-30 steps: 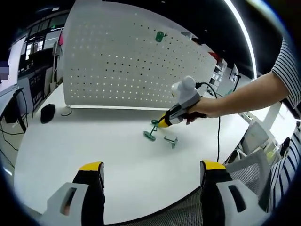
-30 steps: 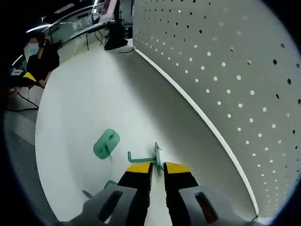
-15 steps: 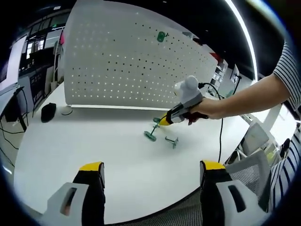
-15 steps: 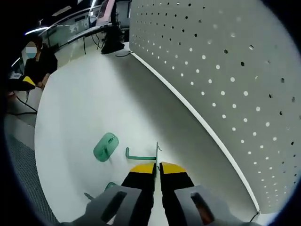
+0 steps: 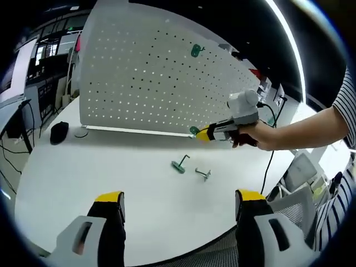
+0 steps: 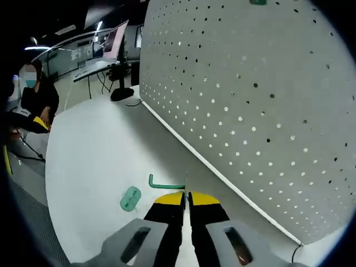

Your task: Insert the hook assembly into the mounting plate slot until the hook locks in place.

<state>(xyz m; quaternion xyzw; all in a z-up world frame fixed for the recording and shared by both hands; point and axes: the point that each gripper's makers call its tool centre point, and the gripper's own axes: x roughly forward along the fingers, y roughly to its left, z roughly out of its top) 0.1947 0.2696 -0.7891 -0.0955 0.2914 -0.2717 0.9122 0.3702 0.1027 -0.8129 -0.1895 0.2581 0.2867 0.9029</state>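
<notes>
Your right claw has its yellow-tipped jaws pinched together on the thin plate of a green hook, which is lifted off the white table with its bent arm pointing left in the right gripper view; from the left gripper view, the same claw is held out in front of the lower part of the perforated mounting plate. The pick looks finished, the insertion not yet begun: the hook is clear of the board's holes, so approach, seating and locking all remain. One green hook already sits high on the board (apparently mounted), and two more pieces lie on the table, a green one and a greyer one just to its right. Your left claw hangs wide open and empty over the table's near edge. Between claw and board there is open room; mind the board's foot where it meets the table.
</notes>
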